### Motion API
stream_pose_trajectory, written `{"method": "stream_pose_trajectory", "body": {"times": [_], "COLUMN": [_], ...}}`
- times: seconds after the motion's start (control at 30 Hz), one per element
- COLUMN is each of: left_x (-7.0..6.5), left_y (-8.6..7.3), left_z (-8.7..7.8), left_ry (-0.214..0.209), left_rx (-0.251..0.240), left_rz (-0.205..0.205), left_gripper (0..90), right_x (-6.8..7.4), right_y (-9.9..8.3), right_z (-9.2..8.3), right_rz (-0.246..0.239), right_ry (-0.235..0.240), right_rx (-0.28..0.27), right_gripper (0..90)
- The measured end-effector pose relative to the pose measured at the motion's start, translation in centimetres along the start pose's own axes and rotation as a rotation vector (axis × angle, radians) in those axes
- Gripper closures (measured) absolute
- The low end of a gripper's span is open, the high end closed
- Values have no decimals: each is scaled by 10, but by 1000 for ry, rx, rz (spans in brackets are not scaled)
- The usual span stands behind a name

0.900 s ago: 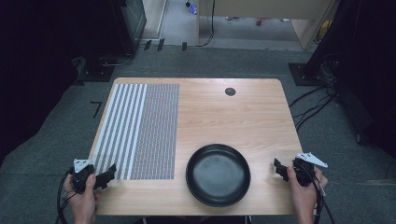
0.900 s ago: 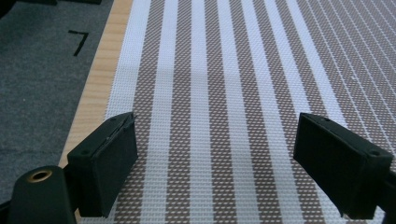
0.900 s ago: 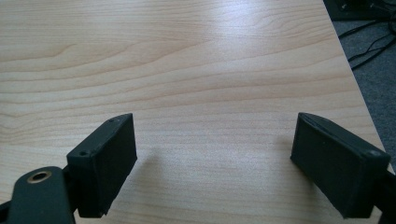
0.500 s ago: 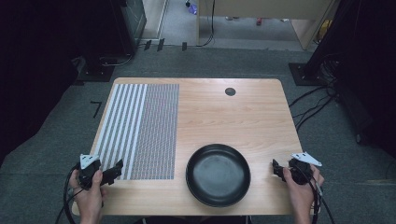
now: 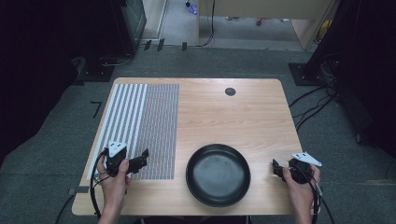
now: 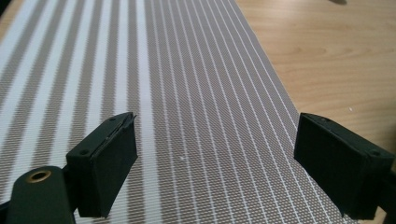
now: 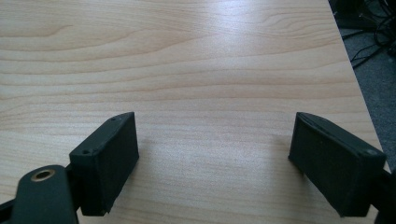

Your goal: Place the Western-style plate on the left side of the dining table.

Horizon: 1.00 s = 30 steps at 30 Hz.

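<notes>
Spanning the wooden table [image 5: 243, 116] left to right: the left gripper [image 5: 140, 162], jaws apart and empty, over the striped placemat [image 5: 144, 126]; the black pan [image 5: 218, 174] near the front edge; the right gripper [image 5: 276, 169], jaws likewise released, just beside it.

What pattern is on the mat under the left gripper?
The placemat has grey and white stripes, broad on one side and fine on the other; clearest in the left gripper view.

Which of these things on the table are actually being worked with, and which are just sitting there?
In use:
- left hand-held gripper, open over the striped mat
- right hand-held gripper, open near the black pan

Lying about:
- dark round spot on the table
</notes>
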<state>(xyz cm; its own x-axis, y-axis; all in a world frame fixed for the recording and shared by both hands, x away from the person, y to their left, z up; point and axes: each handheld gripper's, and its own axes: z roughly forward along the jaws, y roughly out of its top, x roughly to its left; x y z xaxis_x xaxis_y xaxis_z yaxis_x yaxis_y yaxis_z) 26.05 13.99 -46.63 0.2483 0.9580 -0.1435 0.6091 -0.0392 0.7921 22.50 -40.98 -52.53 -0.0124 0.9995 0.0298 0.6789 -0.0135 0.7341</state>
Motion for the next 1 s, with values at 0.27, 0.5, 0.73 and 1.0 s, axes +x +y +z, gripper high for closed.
{"method": "stream_pose_trajectory", "body": {"times": [0.27,0.5,0.73,1.0], "left_x": [-23,-40,-52,-66], "left_y": [-3,-6,-10,-14], "left_z": [5,7,10,10], "left_ry": [-73,-116,-129,-158], "left_rx": [15,29,47,57], "left_rz": [23,46,76,105], "left_gripper": [130,130,130,130], "right_x": [0,0,3,15], "right_y": [0,-1,0,7], "right_z": [0,-1,-6,-18], "right_rz": [2,33,97,121], "right_ry": [-4,-5,46,94], "right_rx": [2,-6,-24,-61], "right_gripper": [135,139,142,148]}}
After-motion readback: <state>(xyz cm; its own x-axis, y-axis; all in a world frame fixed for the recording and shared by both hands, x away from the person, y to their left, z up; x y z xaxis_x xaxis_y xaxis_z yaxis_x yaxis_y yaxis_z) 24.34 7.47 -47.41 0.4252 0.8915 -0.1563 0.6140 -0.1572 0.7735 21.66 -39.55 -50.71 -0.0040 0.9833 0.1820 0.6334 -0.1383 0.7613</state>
